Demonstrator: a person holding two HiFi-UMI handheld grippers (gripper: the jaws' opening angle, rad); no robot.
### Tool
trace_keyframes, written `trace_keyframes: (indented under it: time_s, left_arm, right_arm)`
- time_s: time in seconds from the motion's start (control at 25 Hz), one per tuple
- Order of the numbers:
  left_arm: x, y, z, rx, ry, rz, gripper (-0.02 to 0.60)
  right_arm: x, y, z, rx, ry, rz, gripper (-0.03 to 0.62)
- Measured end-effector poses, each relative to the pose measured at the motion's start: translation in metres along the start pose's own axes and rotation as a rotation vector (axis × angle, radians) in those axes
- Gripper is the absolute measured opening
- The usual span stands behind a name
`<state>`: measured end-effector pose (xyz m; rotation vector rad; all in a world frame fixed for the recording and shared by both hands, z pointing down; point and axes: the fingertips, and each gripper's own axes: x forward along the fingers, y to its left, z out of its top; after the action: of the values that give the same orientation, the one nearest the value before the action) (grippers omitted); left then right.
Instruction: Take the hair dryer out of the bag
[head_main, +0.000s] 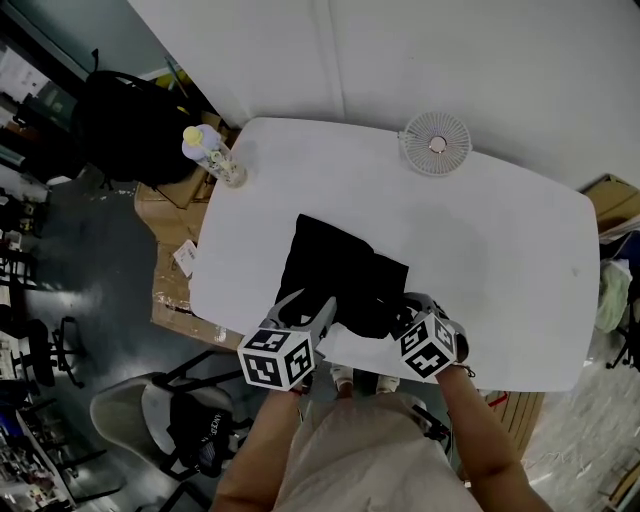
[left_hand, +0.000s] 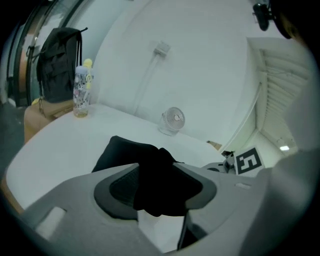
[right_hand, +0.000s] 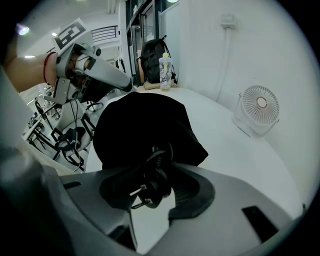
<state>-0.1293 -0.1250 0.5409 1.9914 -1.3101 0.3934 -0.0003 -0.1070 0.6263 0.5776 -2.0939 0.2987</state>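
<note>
Right gripper view: the jaws of the right gripper (right_hand: 150, 186) stand at a middling gap, closed on a black plug (right_hand: 145, 192) whose two metal prongs point to the left of the picture. A looped black cord (right_hand: 161, 156) runs up from the plug into the near edge of the black bag (right_hand: 140, 125). The bag rises in a rounded heap just beyond the jaws. Of the hair dryer only this plug and cord show; its body is hidden, and what else the bag holds cannot be seen.

In the left gripper view the jaws of the left gripper (left_hand: 157, 181) stand apart. A fold of the bag (left_hand: 130, 155) hangs between them, and the left pad's dark face is bare beside the cloth, so nothing is gripped.

In the head view both grippers sit at the near edge of the white counter (head_main: 480, 230), the left gripper (head_main: 308, 305) at the bag's near left corner and the right gripper (head_main: 408, 308) at its near right. The bag (head_main: 335, 270) lies flat and dark between them and reaches toward the middle of the counter.

Well apart from the bag, a small white fan (head_main: 436, 143) stands at the far edge. A clear bottle (head_main: 212, 155) with a yellow cap stands upright at the far left corner; its contents cannot be told. Beyond that corner a black backpack (head_main: 125, 120) stands over cardboard boxes (head_main: 165, 210) on the floor.
</note>
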Motion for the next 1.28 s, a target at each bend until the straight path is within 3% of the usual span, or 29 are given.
trace_keyframes:
  time_s: [0.08,0.28,0.44,0.76,1.16,1.24,1.28]
  left_arm:
    - [-0.008,0.005,0.01,0.05,-0.009,0.019,0.195]
    - [-0.014,0.026,0.03,0.093,-0.041,0.086,0.196]
    - [-0.003,0.043,0.032,0.117,0.004,0.117,0.214]
    - [0.021,0.067,0.015,0.01,0.134,0.091,0.261]
    - [0.039,0.079,-0.002,-0.064,0.203,0.046,0.267]
    - [0.04,0.076,0.001,-0.068,0.192,0.038,0.25]
    - [0.04,0.074,0.001,-0.066,0.189,0.041,0.205]
  right_arm:
    - [0.001,-0.001,-0.001,0.001,-0.002,0.001,0.169]
    - [0.0,-0.001,-0.001,0.003,-0.003,0.001,0.169]
    - [0.001,-0.001,-0.001,0.002,0.001,0.004,0.169]
    - [0.001,-0.001,-0.003,0.002,0.001,0.009,0.169]
    - [0.003,-0.002,-0.005,-0.004,0.004,0.012,0.169]
    - [0.003,-0.003,-0.005,-0.006,0.004,0.011,0.169]
    - [0.003,-0.003,-0.005,-0.006,0.005,0.011,0.169]
